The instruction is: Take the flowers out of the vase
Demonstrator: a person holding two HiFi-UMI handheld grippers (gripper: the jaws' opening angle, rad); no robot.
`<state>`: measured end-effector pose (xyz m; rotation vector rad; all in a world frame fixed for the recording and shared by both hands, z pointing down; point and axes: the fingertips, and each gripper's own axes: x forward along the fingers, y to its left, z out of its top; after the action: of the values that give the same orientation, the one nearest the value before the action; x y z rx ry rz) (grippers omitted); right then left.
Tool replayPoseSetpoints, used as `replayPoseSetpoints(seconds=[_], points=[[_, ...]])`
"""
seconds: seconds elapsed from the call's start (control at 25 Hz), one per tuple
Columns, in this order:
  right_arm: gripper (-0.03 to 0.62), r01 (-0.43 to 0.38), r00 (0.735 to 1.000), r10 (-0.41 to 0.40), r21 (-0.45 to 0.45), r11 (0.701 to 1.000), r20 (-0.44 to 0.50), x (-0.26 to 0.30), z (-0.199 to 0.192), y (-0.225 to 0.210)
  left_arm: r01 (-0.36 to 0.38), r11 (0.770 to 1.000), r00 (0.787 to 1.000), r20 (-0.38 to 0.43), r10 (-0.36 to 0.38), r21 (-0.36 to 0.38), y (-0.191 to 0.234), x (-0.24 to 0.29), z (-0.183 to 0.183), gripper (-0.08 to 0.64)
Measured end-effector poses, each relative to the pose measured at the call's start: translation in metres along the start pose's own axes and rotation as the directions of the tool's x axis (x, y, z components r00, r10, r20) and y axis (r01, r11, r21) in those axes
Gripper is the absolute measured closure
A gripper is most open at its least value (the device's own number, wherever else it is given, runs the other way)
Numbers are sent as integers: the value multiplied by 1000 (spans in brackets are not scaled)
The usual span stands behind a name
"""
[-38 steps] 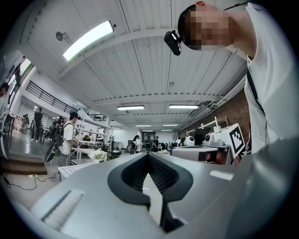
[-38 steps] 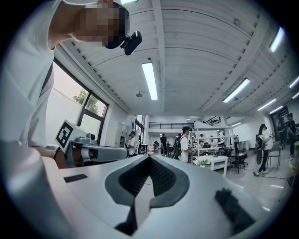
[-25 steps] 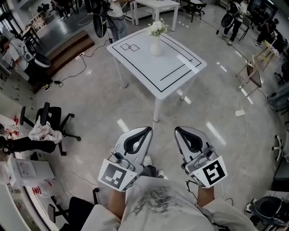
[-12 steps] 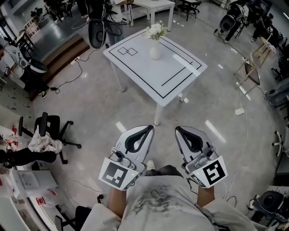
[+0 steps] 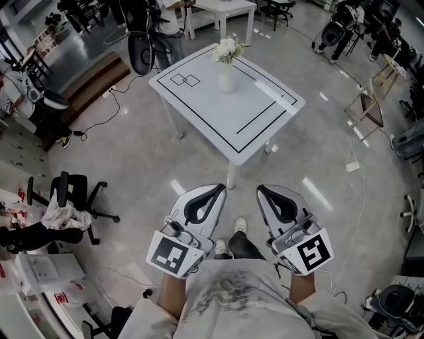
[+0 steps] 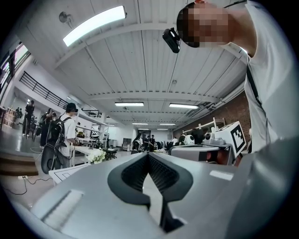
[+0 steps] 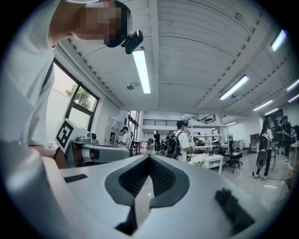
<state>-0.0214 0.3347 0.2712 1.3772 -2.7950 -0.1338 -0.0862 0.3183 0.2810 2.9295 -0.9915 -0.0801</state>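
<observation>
A white vase with white flowers stands on the far part of a white table marked with black lines, several steps ahead of me. I hold both grippers level at waist height, far short of the table. My left gripper and right gripper are both shut with nothing in them. In the left gripper view the jaws of the left gripper meet, and the flowers show small at the left. The right gripper looks the same, with the flowers far off to its right.
Black office chairs stand at the left, one with cloth on it. Cables run over the grey floor. A second white table stands behind. People and gear line the room's edges; a folding stand is at the right.
The table with the vase has drifted lower and slightly nearer in the head view as I walk toward it. Both grippers keep their place in front of me, still shut.
</observation>
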Motion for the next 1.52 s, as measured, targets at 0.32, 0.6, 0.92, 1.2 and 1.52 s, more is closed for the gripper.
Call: replayPoseSetpoints(seconds=[0.32, 0.6, 0.92, 1.2, 1.52], points=[[575, -43, 999, 43, -2, 999, 8, 27, -5, -42, -36, 999, 999, -21, 35, -23, 21, 39, -5, 552], [577, -67, 998, 67, 8, 998, 17, 42, -9, -75, -60, 998, 998, -14, 60, -3, 37, 72, -4, 552], [576, -95, 995, 95, 4, 995, 36, 47, -5, -112, -93, 995, 996, 0, 93, 26, 44, 107, 5, 552], [577, -122, 992, 122, 14, 992, 33, 55, -7, -130, -120, 992, 993, 2, 120, 41, 53, 125, 5, 552], [576, -126, 992, 125, 20, 992, 26, 81, -16, -151, -122, 991, 993, 8, 122, 46, 78, 145, -1, 552]])
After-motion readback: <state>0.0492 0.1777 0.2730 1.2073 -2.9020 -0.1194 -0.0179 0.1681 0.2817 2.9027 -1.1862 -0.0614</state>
